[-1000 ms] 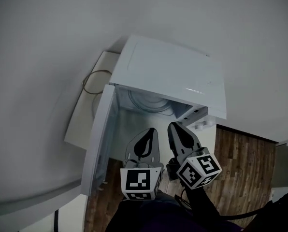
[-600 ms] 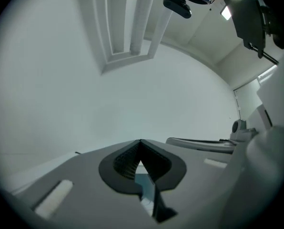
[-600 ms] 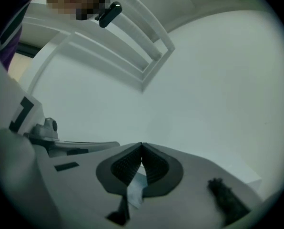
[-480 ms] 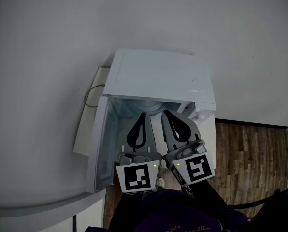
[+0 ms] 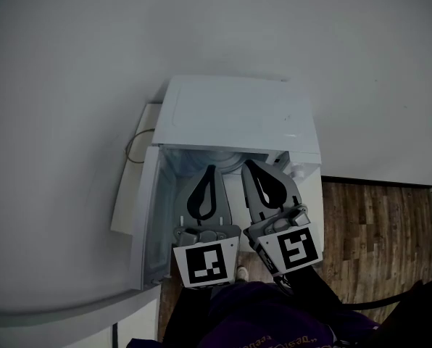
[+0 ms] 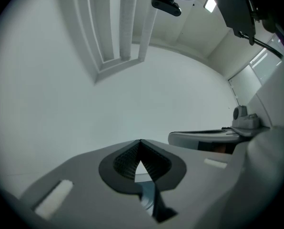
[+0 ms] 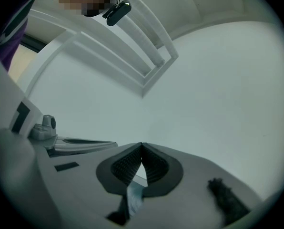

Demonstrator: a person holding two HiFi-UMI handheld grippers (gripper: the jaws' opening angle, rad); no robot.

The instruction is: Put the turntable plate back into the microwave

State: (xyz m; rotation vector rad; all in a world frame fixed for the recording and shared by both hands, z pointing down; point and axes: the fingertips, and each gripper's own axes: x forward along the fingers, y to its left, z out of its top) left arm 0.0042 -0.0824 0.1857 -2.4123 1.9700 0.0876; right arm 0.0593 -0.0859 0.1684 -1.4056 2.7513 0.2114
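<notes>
In the head view a white microwave (image 5: 238, 111) stands below me with its door (image 5: 147, 216) swung open to the left. A pale round rim, apparently the turntable plate (image 5: 228, 158), shows inside the cavity, mostly hidden by the jaws. My left gripper (image 5: 210, 168) and right gripper (image 5: 247, 164) hang side by side before the cavity mouth, tips toward it. Each is shut, tips touching, with nothing between them. The left gripper (image 6: 141, 141) and right gripper (image 7: 141, 144) face plain white surface in their own views.
A looped cable (image 5: 133, 147) lies on a white board (image 5: 129, 187) left of the microwave. Wooden floor (image 5: 375, 230) shows at the right. The left gripper view shows the right gripper (image 6: 204, 137) alongside, and overhead the person's head-worn camera (image 6: 167, 5).
Both grippers have risen together toward the cavity mouth and rolled more upright. Most of that happened early; since half a second ago they have hardly shifted.
</notes>
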